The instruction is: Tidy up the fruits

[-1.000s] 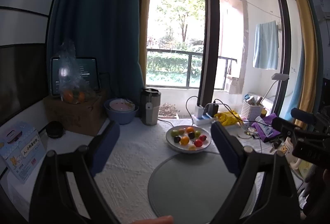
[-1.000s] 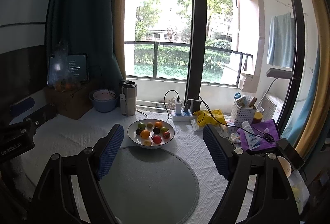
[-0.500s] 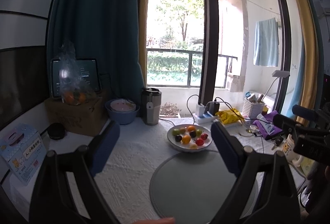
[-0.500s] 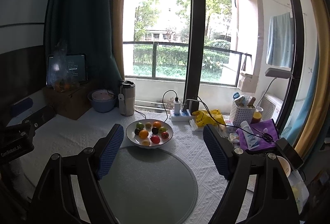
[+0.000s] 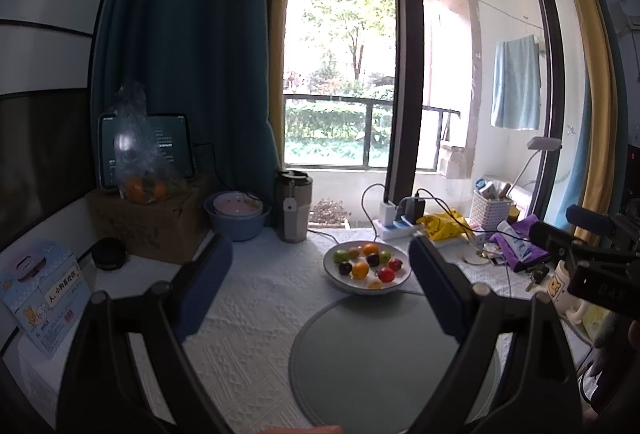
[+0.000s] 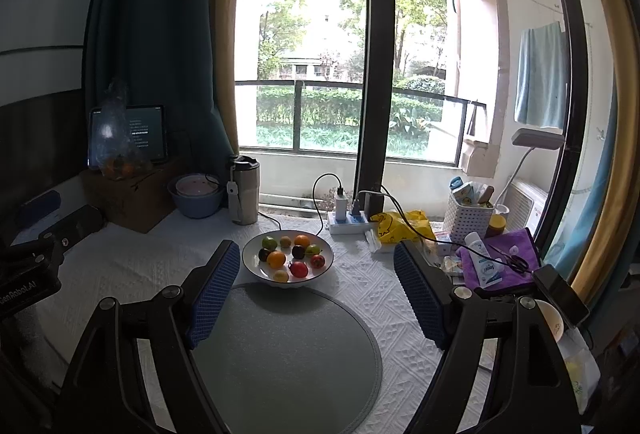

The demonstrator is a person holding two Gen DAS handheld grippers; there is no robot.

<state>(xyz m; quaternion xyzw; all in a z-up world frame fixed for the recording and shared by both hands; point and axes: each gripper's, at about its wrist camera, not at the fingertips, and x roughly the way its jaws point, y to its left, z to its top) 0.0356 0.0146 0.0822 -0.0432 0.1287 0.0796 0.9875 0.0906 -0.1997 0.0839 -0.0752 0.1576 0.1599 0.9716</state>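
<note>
A white bowl (image 5: 352,287) (image 6: 264,275) with several small fruits stands on the white tablecloth, past the far edge of a round grey mat (image 5: 380,354) (image 6: 288,354). Among the fruits are an orange (image 5: 360,269), a red one (image 6: 298,268), a green one (image 6: 269,243) and a dark plum (image 5: 345,267). My left gripper (image 5: 319,246) hangs open above the near table, with the bowl ahead and to the right between its blue pads. My right gripper (image 6: 315,247) is also open and holds nothing, with the bowl just ahead of its left pad (image 6: 212,290).
A steel tumbler (image 5: 294,206), a blue basin (image 5: 236,216) and a cardboard box (image 5: 148,226) with a bag of oranges line the back left. A power strip (image 6: 347,220), a white basket (image 6: 468,212), a purple cloth (image 6: 500,254) and a mug (image 5: 564,286) crowd the right side.
</note>
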